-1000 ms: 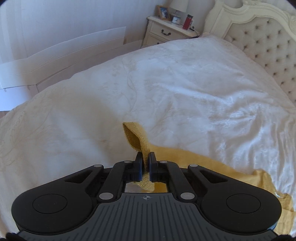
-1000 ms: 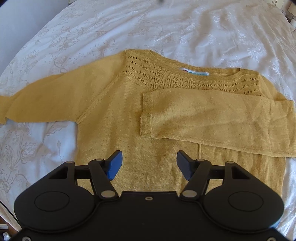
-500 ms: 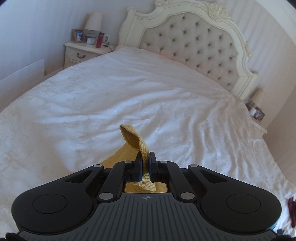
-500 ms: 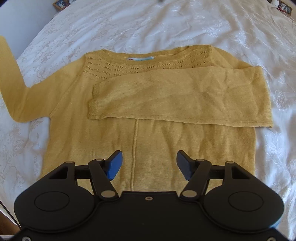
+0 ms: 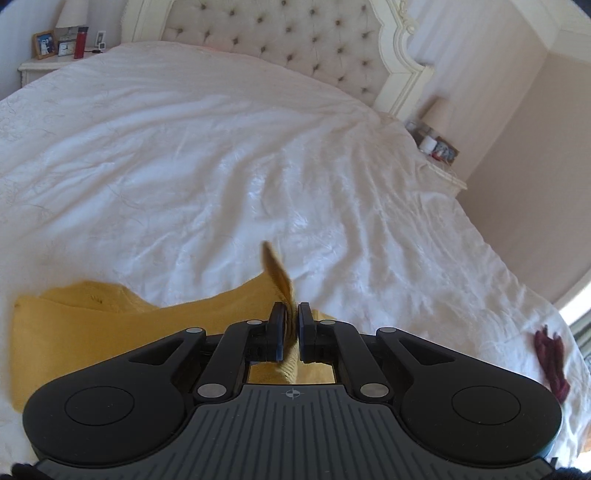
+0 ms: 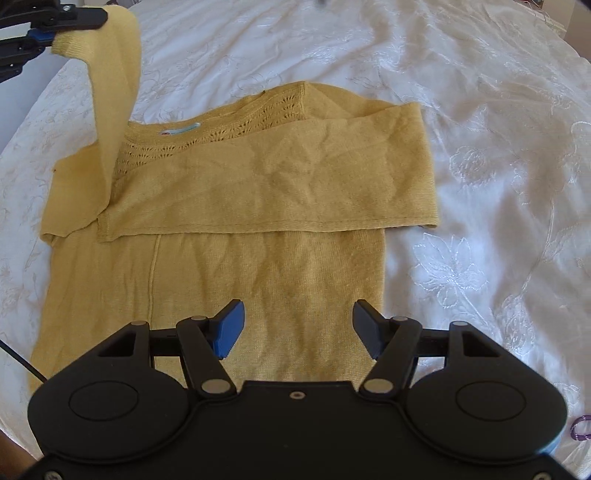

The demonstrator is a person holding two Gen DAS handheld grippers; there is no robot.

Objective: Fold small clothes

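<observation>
A: R gripper (image 6: 297,328) first, closest thing in its own view?
B: Jaws spread wide, nothing between them. It hangs over the lower body of the yellow sweater (image 6: 258,280), not touching as far as I can see.

A: And the sweater itself?
B: Flat on the white bedspread (image 6: 480,166), neckline w/ label at the far end. One sleeve (image 6: 280,177) already folded across the chest, cuff toward the left edge.

A: Other sleeve?
B: The lifted sleeve (image 6: 114,92) rises off the left shoulder, up to the top-left corner of the R view, where the L gripper (image 6: 55,22) pinches its cuff.

A: L cam agrees?
B: Yep. L gripper (image 5: 290,328) jaws closed tight on the ribbed cuff (image 5: 280,273), fabric sticking up past the fingertips. Sweater body (image 5: 92,332) lies below and to the left.

A: Further back?
B: Rumpled bedspread (image 5: 221,166), a dark red item (image 5: 550,354) at its right edge, then the tufted headboard (image 5: 295,40). Nightstand (image 5: 37,68) far left w/ photo frame (image 5: 44,44) and red bottle (image 5: 80,42).
</observation>
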